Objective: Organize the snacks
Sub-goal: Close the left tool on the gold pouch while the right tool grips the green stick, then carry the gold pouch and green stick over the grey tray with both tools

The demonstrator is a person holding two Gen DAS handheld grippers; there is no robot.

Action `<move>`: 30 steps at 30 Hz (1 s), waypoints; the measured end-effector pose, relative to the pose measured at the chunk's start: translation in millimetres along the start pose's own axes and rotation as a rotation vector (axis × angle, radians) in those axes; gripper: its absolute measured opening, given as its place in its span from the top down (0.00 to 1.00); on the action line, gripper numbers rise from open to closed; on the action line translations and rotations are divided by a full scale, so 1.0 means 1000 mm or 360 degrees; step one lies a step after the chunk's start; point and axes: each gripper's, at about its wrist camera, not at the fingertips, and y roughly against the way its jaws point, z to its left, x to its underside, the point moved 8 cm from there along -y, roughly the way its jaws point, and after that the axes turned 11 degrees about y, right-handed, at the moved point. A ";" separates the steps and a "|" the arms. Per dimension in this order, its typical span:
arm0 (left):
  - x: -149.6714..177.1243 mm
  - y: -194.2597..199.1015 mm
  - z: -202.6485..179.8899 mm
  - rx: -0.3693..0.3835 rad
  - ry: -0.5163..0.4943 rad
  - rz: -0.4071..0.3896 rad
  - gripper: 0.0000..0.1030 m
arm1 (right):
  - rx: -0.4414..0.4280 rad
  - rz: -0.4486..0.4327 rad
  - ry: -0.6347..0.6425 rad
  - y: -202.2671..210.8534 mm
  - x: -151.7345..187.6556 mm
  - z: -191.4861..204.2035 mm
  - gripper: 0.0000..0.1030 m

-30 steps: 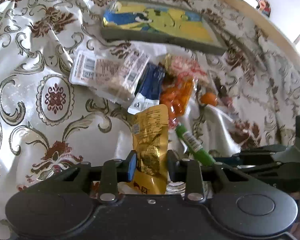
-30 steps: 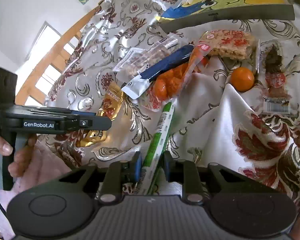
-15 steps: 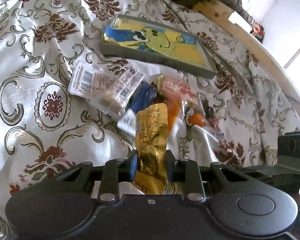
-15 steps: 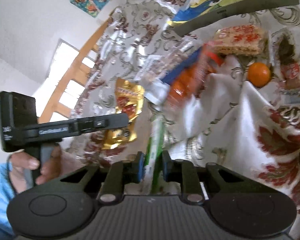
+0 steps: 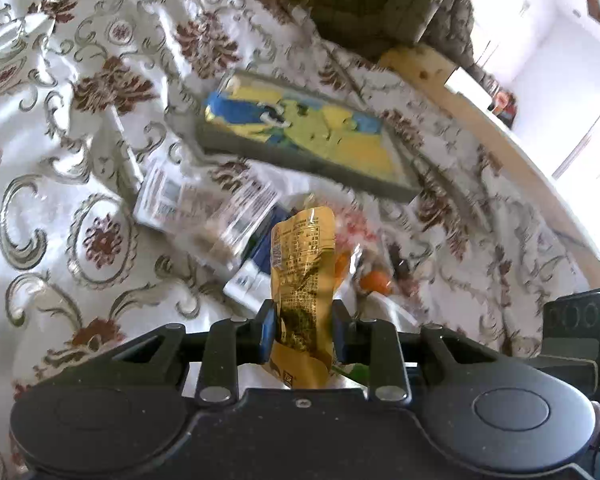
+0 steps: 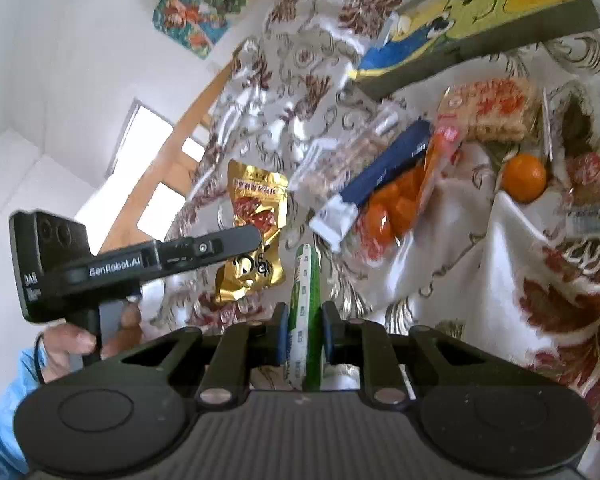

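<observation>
My left gripper (image 5: 302, 334) is shut on a gold snack pouch (image 5: 304, 276) and holds it up above the cloth; the pouch also shows in the right wrist view (image 6: 256, 236). My right gripper (image 6: 303, 338) is shut on a green-and-white snack stick (image 6: 305, 308), lifted off the cloth. A flat box with a yellow, blue and green cartoon lid (image 5: 304, 140) lies beyond the snack pile and also shows in the right wrist view (image 6: 488, 20). The left gripper body (image 6: 140, 264) is at the left of the right wrist view.
A pile of snacks lies on the patterned cloth (image 5: 60, 200): a clear packet of biscuits (image 6: 348, 152), a dark blue bar (image 6: 380, 172), an orange candy bag (image 6: 400, 200), a red-printed cracker pack (image 6: 492, 108) and a small orange (image 6: 524, 178). A wooden rail (image 5: 500, 132) runs behind.
Both grippers have risen away from the cloth with their snacks. The pile and the box look farther off and lower in both views.
</observation>
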 end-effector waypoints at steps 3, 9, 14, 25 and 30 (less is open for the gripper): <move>-0.006 0.000 -0.006 0.0065 0.0016 -0.0063 0.70 | 0.0008 -0.0074 -0.0029 0.007 -0.009 -0.004 0.81; -0.027 -0.019 -0.024 0.0106 -0.0001 -0.0176 0.70 | 0.0037 -0.0230 -0.0074 0.022 -0.038 -0.017 0.81; -0.052 -0.048 -0.045 0.0173 0.0015 -0.0249 0.70 | 0.0103 -0.0363 -0.0065 0.040 -0.077 -0.038 0.81; -0.129 -0.146 -0.065 0.0233 0.0144 -0.0402 0.70 | 0.0273 -0.0679 -0.0154 0.062 -0.172 -0.115 0.81; -0.157 -0.190 -0.065 0.0205 0.0198 -0.0433 0.70 | 0.0345 -0.0735 -0.0227 0.044 -0.205 -0.157 0.81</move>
